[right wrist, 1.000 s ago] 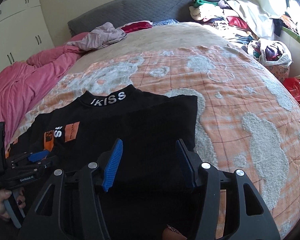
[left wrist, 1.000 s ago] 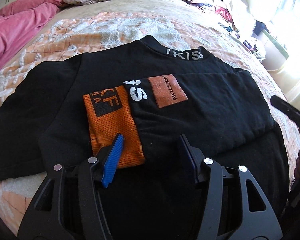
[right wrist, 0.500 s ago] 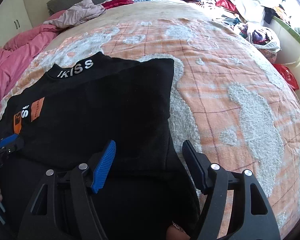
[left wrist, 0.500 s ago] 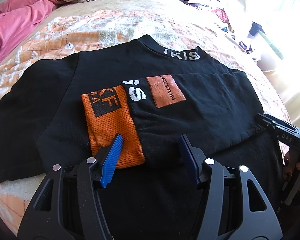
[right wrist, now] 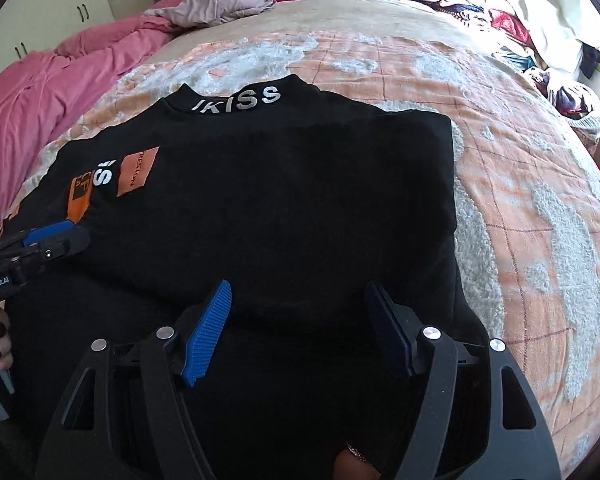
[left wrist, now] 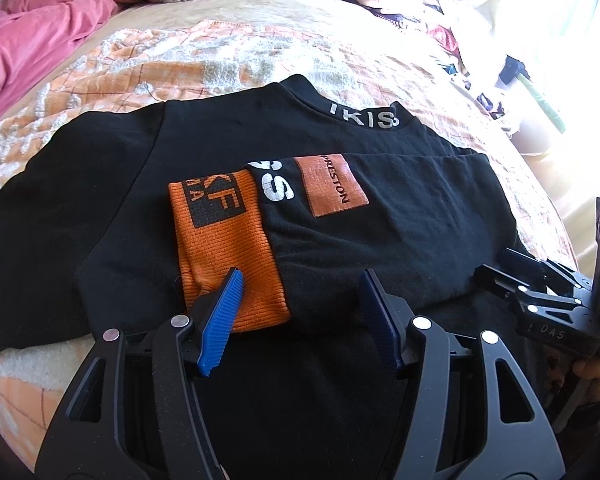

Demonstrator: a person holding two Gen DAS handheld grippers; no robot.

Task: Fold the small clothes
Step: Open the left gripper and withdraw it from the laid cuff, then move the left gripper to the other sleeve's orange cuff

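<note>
A black top (left wrist: 400,224) with a lettered collar (left wrist: 364,116) lies flat on the bed; it also shows in the right wrist view (right wrist: 284,200). Its right sleeve, with an orange cuff (left wrist: 224,248) and an orange patch (left wrist: 332,188), is folded across the chest. Its left sleeve (left wrist: 44,184) lies spread out. My left gripper (left wrist: 300,304) is open and empty just above the cuff's end. My right gripper (right wrist: 300,316) is open and empty over the folded right side, and shows at the right edge of the left wrist view (left wrist: 540,292).
A peach and white bedspread (right wrist: 520,184) covers the bed. A pink blanket (right wrist: 48,92) lies at the left. A crumpled beige garment (right wrist: 220,0) sits at the head. A heap of mixed clothes (right wrist: 512,12) lies at the far right.
My right gripper has dropped closer over the top's folded right side and has come into the left wrist view. My left gripper has edged slightly forward. Both stay open.
</note>
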